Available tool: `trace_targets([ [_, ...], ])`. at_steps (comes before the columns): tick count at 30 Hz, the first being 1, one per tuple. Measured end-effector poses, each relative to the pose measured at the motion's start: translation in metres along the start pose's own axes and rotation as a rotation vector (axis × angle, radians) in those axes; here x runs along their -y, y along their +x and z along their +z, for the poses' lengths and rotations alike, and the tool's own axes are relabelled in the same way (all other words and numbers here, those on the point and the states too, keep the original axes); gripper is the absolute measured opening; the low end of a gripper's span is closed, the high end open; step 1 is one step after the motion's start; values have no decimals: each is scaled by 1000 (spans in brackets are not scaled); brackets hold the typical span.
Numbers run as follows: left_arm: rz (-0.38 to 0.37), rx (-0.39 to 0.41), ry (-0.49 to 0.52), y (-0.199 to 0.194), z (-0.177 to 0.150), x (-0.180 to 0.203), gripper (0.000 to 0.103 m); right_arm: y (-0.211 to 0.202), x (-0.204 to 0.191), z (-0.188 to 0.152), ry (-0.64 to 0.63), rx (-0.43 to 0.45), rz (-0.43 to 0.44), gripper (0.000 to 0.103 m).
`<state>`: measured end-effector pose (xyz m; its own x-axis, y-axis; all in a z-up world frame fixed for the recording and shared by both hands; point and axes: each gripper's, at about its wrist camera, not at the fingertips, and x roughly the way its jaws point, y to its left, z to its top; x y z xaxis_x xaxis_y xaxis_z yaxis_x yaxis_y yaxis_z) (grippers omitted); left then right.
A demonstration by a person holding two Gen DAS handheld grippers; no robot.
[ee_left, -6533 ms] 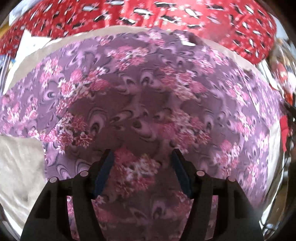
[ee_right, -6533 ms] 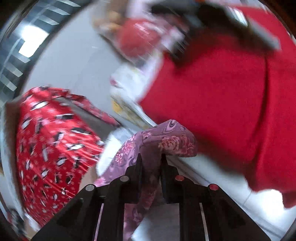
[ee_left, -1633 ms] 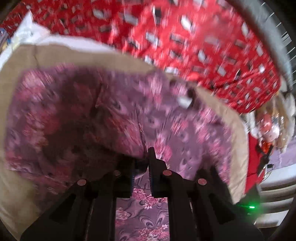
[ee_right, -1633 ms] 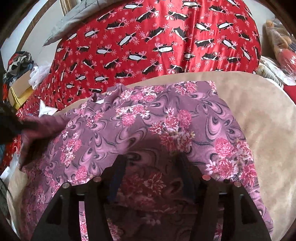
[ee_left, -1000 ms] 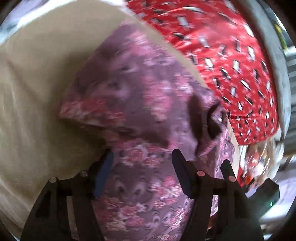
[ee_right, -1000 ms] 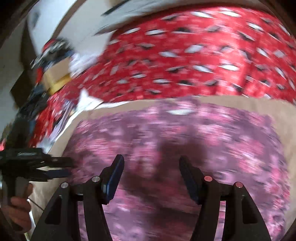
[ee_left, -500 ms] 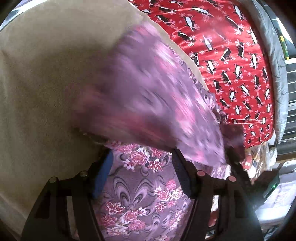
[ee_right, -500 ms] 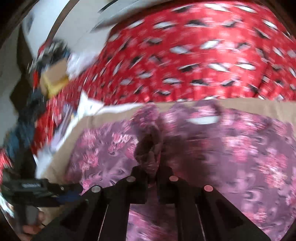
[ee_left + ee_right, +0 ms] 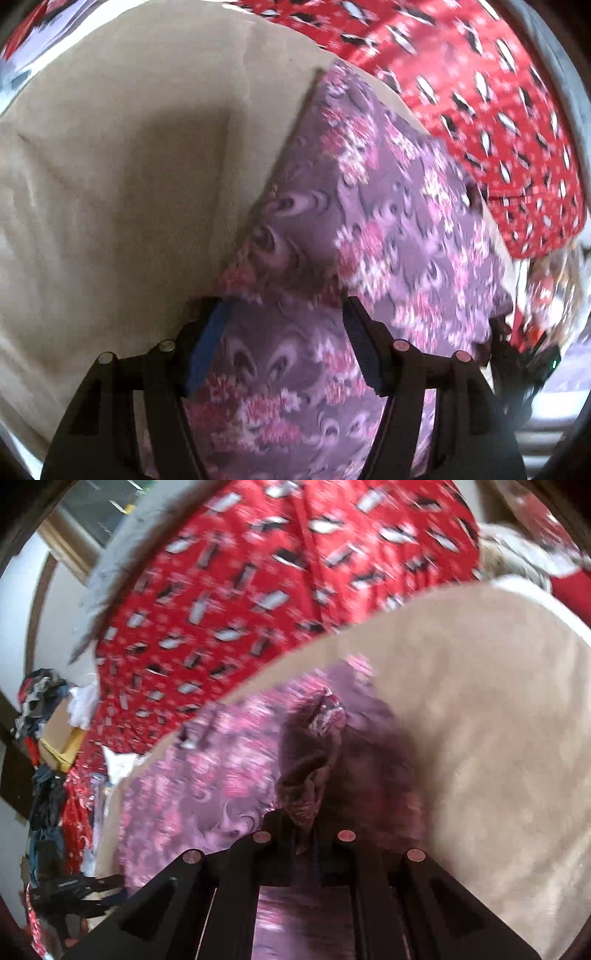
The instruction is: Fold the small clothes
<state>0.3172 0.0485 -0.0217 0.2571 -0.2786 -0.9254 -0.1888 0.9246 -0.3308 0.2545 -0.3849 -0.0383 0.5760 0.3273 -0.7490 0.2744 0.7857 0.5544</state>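
The right gripper (image 9: 304, 834) clenches a bunched edge of the purple floral garment (image 9: 388, 221) (blurred), lying along the beige blanket's (image 9: 110, 184) far-right edge, while the left gripper (image 9: 284, 325) gapes empty above its near end.

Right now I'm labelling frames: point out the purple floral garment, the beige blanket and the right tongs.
purple floral garment (image 9: 388, 206): left wrist view, flat folded panel.
beige blanket (image 9: 122, 177): left wrist view, bare stretch beside the garment.
right tongs (image 9: 304, 823): right wrist view, tips pinching bunched fabric.
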Motion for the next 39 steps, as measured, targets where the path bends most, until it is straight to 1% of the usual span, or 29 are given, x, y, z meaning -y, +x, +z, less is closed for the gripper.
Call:
trace_targets([
  [2,-29,14,44,-9,-7,10,65,-6,6,0,35,-1,52,7],
  [3,-33,33,76,-14,-11,17,65,-11,7,1,59,12,73,13],
  [5,-3,70,137,-16,-12,35,65,-16,10,3,98,41,105,19],
  [6,17,78,163,-13,-10,43,65,-14,12,4,117,33,121,29],
  [7,35,78,177,-9,-9,48,65,-8,13,5,124,11,121,30],
  [8,66,69,194,0,-5,56,65,-2,13,5,108,-25,106,27],
  [9,98,52,212,9,-3,60,65,0,10,6,71,-42,91,4],
  [10,123,37,225,16,-2,62,65,-4,7,7,49,-28,83,6],
  [11,145,29,237,22,-1,64,65,-16,6,9,37,23,113,6],
  [12,164,22,240,29,-1,63,65,-21,6,10,36,43,124,6],
  [13,165,15,229,35,-1,61,66,-23,8,12,33,45,117,6],
  [15,171,25,233,34,0,61,68,-8,11,10,6,-43,41,7],
  [16,172,21,239,33,0,61,68,5,15,6,-6,-132,-13,5],
  [17,168,9,243,29,-1,61,68,3,18,6,6,-134,9,5],
  [18,156,1,247,26,-4,60,68,-4,18,7,14,-116,15,8],
  [19,138,-1,254,21,-7,59,68,-15,15,9,13,-92,1,15],
  [20,128,0,265,17,-12,60,68,-27,11,9,-2,-59,-5,15],
  [21,127,5,280,14,-19,60,68,-35,8,8,-15,-39,11,15],
  [22,135,8,295,15,-26,61,68,-43,5,6,-30,-21,32,15],
  [24,175,4,321,25,-37,64,69,-45,3,-3,-41,-24,28,16],
  [25,205,12,338,30,-42,65,72,-38,4,-8,-46,-58,13,19],
  [26,235,42,359,31,-46,69,74,-23,8,-15,-50,-135,-27,21],
  [27,261,61,376,30,-50,73,74,-11,13,-21,-47,-206,-54,14],
  [29,259,51,371,28,-52,74,74,-17,15,-23,-24,-172,-32,13],
  [30,253,46,362,26,-53,72,74,-21,14,-23,-11,-192,-32,16],
  [31,250,42,357,27,-54,72,74,-22,12,-23,-9,-220,-35,17],
  [34,255,36,354,22,-65,71,74,-25,1,-33,-99,-341,-79,20],
  [35,259,35,360,21,-72,70,74,-29,-3,-39,-135,-368,-91,20],
  [39,268,16,380,13,-95,78,73,-51,-2,-61,-198,-444,-111,24],
])
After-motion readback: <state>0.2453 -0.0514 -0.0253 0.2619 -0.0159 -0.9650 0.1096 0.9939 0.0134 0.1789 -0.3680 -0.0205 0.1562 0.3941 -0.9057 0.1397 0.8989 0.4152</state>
